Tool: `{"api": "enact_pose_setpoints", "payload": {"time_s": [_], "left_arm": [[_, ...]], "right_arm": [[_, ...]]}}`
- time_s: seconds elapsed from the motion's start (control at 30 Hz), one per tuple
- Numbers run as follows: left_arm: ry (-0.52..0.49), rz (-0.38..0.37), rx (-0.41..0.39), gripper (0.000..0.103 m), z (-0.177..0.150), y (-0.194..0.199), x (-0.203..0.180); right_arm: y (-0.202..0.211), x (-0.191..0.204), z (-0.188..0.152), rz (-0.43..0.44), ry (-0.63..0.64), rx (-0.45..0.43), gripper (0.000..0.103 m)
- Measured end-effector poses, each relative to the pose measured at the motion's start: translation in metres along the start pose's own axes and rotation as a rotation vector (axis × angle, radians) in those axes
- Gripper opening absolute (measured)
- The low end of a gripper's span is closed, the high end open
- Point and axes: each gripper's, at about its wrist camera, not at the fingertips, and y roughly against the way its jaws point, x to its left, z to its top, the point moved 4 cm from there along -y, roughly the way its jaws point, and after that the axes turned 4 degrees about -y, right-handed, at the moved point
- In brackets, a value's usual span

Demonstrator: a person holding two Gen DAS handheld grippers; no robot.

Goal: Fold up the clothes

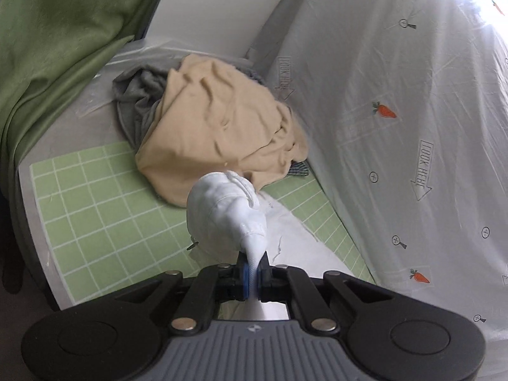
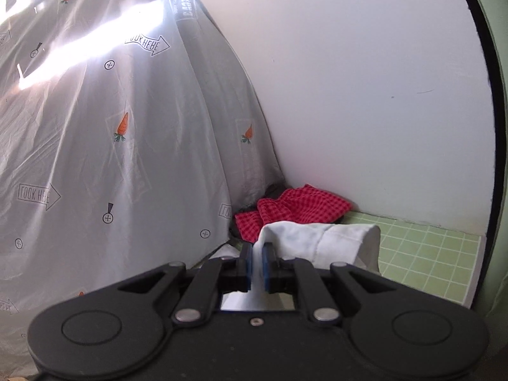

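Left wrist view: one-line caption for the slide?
Left tongs shut on a bunched white garment, lifted above the green grid mat, with a tan cloth heaped behind.

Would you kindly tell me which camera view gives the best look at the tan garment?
The left wrist view shows it best: the tan garment lies crumpled in a heap over a grey garment, at the far edge of the green grid mat. The right wrist view does not show it at all.
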Motion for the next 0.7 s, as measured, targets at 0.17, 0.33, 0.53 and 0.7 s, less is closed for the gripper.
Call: {"api": "enact_pose_setpoints", "payload": {"time_s": [0.17,0.33,0.53,0.7], "left_arm": [[0.017,-0.042,-0.046,0.005,0.017,0.007,-0.025],[0.036,-0.085,-0.093,0.005,0.038,0.016,-0.046],[0.027,-0.020,-0.091,0.005,0.042,-0.014,-0.062],[-0.018,0.050,-0.069,0.005,0.037,-0.048,-0.073]], "right_arm": [[-0.002,0.011,0.020,0.064,-0.048,-0.043,0.007],[0.002,0.032,0.046,0.146,-0.058,-0.129,0.007],[-0.035,0.070,0.037,0.139,-0.002,-0.139,0.007],[-0.078,0.087,0.003,0.081,0.015,-0.068,0.007]]}}
